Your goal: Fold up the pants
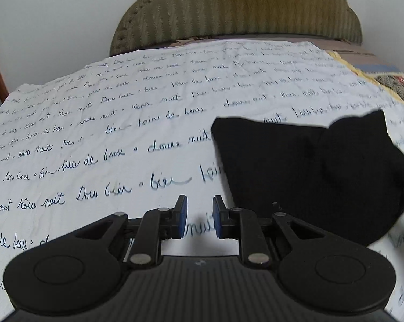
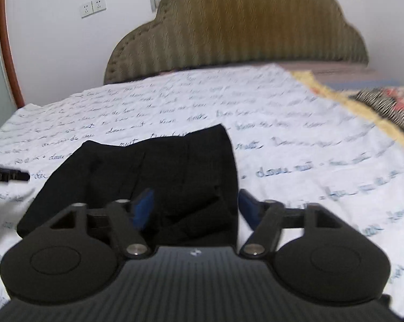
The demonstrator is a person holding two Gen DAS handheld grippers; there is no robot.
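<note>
The black pants (image 1: 309,171) lie folded into a compact stack on the white sheet with handwritten script (image 1: 121,123). In the left wrist view they sit to the right of my left gripper (image 1: 199,214), which is open with a narrow gap, empty, over bare sheet. In the right wrist view the pants (image 2: 161,171) lie directly ahead and under my right gripper (image 2: 195,206), which is open wide and holds nothing. Its blue pads (image 2: 144,204) hover just above the near edge of the fabric.
A padded olive headboard (image 1: 242,8) stands at the far end of the bed. A patterned blanket (image 2: 384,107) lies along the right side. The tip of the other gripper (image 2: 6,174) shows at the left. Wall sockets (image 2: 93,6) sit on the white wall.
</note>
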